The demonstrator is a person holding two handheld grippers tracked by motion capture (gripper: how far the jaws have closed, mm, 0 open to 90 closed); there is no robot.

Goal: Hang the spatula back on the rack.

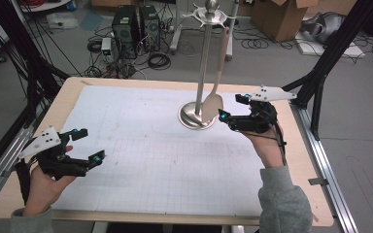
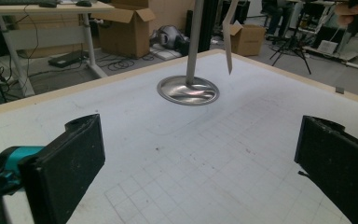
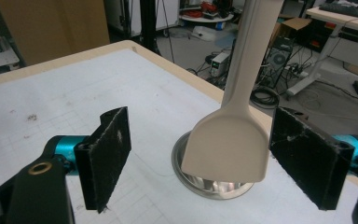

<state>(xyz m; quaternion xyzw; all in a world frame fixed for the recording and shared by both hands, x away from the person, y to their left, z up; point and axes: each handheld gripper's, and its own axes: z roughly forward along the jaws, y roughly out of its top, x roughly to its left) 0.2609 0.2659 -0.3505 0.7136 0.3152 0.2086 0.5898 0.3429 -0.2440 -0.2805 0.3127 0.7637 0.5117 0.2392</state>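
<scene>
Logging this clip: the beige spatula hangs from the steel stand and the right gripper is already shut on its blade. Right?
Not quite. The right gripper is open: in the right gripper view its jaws stand apart either side of the spatula blade, not touching it. It does hang from the stand.

A beige spatula (image 3: 228, 144) hangs over a silver stand (image 1: 202, 73) and white gridded mat (image 1: 141, 145).
</scene>
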